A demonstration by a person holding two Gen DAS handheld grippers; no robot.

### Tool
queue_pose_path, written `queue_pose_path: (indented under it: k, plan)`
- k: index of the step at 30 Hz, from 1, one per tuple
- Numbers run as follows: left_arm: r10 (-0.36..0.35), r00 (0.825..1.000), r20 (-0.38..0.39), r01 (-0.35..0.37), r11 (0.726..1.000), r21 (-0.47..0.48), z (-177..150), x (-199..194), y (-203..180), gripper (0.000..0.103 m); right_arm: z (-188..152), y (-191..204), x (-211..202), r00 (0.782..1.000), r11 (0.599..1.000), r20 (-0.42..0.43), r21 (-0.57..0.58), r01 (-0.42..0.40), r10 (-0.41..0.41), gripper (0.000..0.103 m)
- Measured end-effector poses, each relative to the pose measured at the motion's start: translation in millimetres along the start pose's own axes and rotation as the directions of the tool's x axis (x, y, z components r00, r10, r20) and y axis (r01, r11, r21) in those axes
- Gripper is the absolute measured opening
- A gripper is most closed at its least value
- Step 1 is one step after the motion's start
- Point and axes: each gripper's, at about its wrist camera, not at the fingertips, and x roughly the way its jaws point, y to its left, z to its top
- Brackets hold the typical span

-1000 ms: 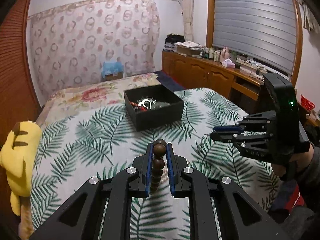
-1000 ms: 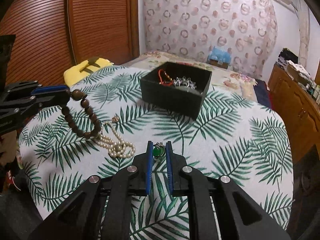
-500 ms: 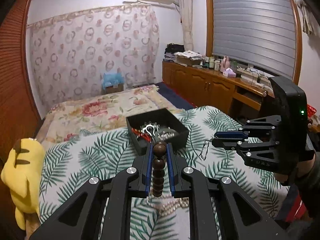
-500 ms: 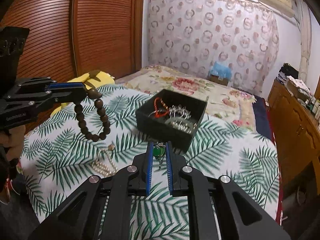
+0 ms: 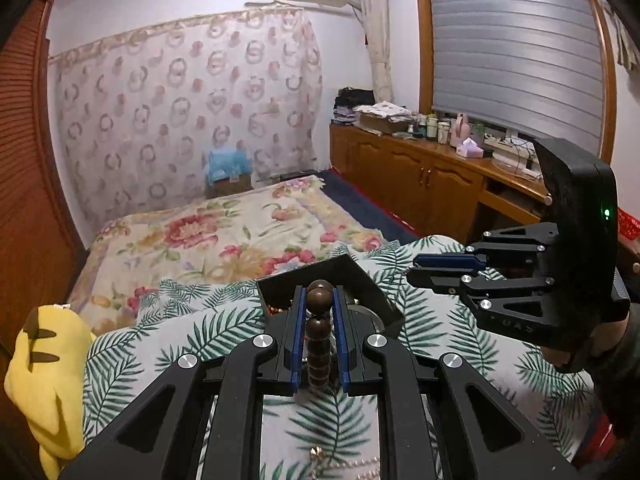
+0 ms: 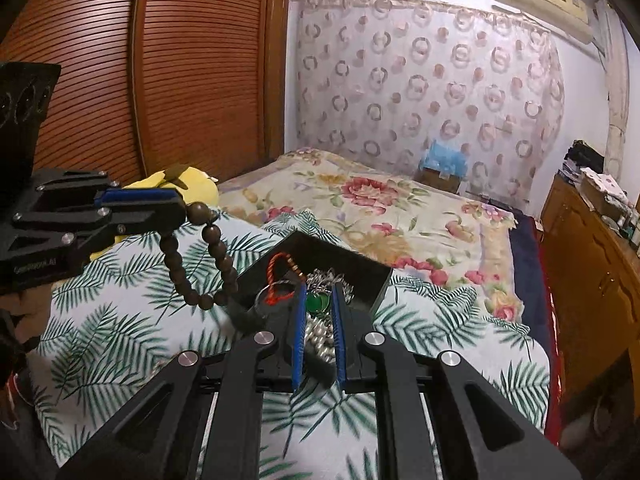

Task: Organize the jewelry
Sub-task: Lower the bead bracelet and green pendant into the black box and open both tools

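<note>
The left gripper (image 5: 318, 300) is clamped on a brown wooden bead bracelet (image 6: 196, 256), its top bead pinched between the blue pads while the loop hangs straight down below the fingertips, long axis vertical; its lowest beads hang beside the near left corner of the black jewelry box (image 6: 372, 270). To the right of those fingers, the box sits on the palm-leaf cloth (image 6: 116, 320), open side up, holding a red cord bracelet (image 6: 280, 280) and silvery chains. Further right, the right gripper (image 6: 318, 300) is closed narrowly around a green pendant (image 6: 316, 302), held over the near part of the box; which way the pendant points is unclear.
</note>
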Motion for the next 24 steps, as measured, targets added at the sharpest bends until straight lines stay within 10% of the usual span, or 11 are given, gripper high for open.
queue_pose_path:
  k: [24]
  plan:
    - [-0.006,0.997,-0.074,0.006,1.0,-0.007,15.9,55.1,7.8,0.012,4.1,-51.8,73.7,1.0,0.996,-0.011,0.09,-0.001,0.002,0.026]
